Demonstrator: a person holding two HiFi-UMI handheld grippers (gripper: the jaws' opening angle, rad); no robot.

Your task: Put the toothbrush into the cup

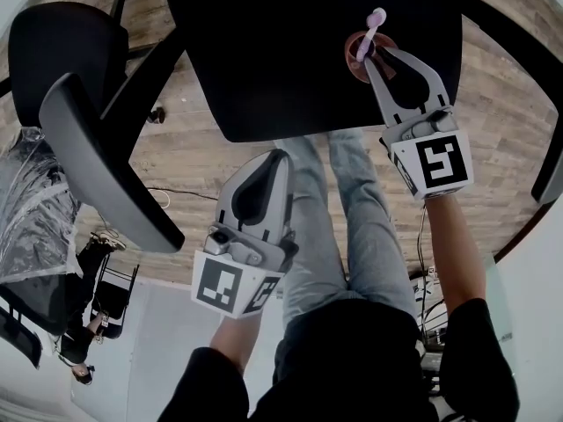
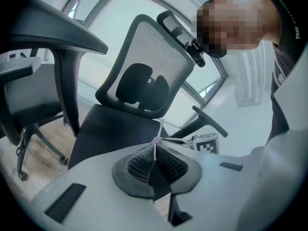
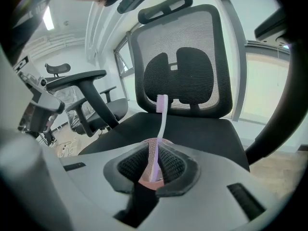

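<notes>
A reddish-pink cup (image 1: 353, 63) stands on the black seat of an office chair (image 1: 290, 51). A lilac toothbrush (image 1: 371, 30) stands upright in it, bristle head up. My right gripper (image 1: 374, 57) is at the cup's rim, shut on the toothbrush handle. In the right gripper view the toothbrush (image 3: 162, 114) rises between the pads, with the cup (image 3: 149, 180) just beneath them. My left gripper (image 1: 277, 158) hangs shut and empty over the floor, in front of the seat's near edge. From the left gripper view (image 2: 155, 150) the toothbrush is only a thin line past its tips.
The chair's mesh back (image 3: 183, 66) rises behind the cup, and an armrest (image 3: 77, 81) is at its left. A second black chair (image 1: 79, 104) stands at the left on the wooden floor (image 1: 189, 152). The person's legs in jeans (image 1: 352, 227) are below the seat edge.
</notes>
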